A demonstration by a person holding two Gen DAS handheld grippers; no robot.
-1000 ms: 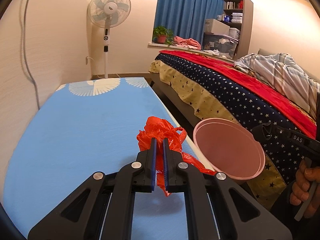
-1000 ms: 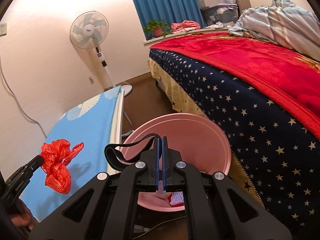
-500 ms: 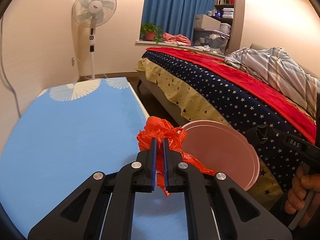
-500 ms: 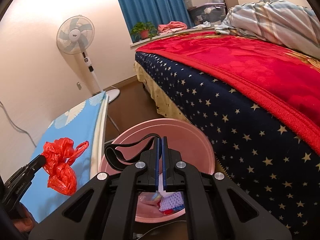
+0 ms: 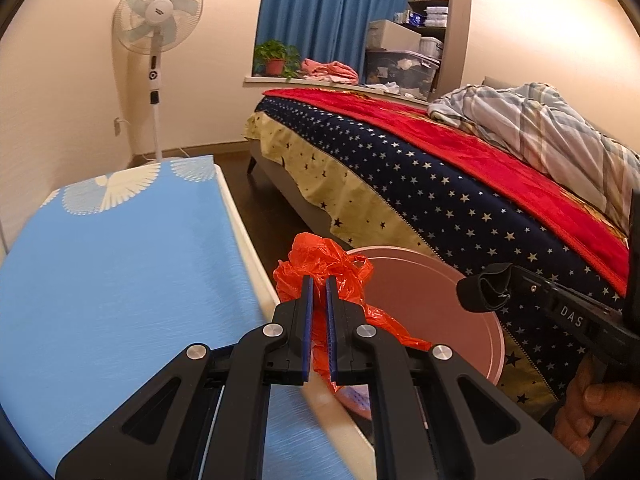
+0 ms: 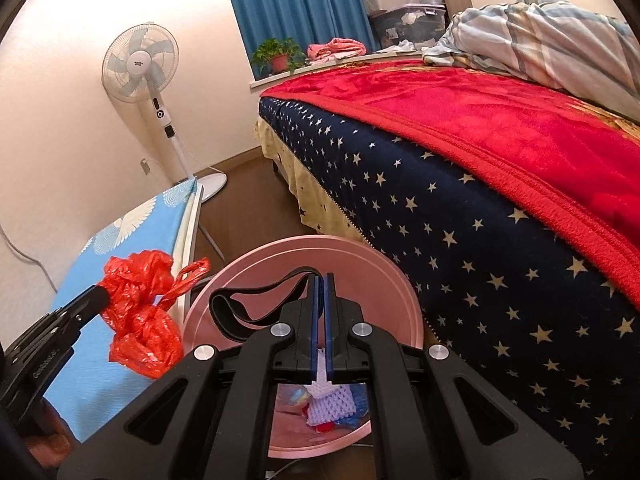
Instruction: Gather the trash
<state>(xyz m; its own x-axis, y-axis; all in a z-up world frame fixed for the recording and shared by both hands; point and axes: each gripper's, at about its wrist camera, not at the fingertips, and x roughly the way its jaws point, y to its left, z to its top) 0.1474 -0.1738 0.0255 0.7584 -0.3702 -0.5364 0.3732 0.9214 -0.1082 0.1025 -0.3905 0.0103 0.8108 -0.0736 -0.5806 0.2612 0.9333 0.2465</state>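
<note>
One red bag (image 5: 324,268), one pink bin (image 5: 424,300)

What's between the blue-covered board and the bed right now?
The pink bin stands on the floor in that gap, trash already inside; the right wrist view shows it best. The left gripper holds the red plastic bag near the bin's rim.

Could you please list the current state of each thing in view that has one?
Red plastic bag: crumpled, held off the board.
Pink bin: open, trash inside.
Left gripper: shut on the bag.
Right gripper: shut on a black strap.
Curtain: drawn.
</note>
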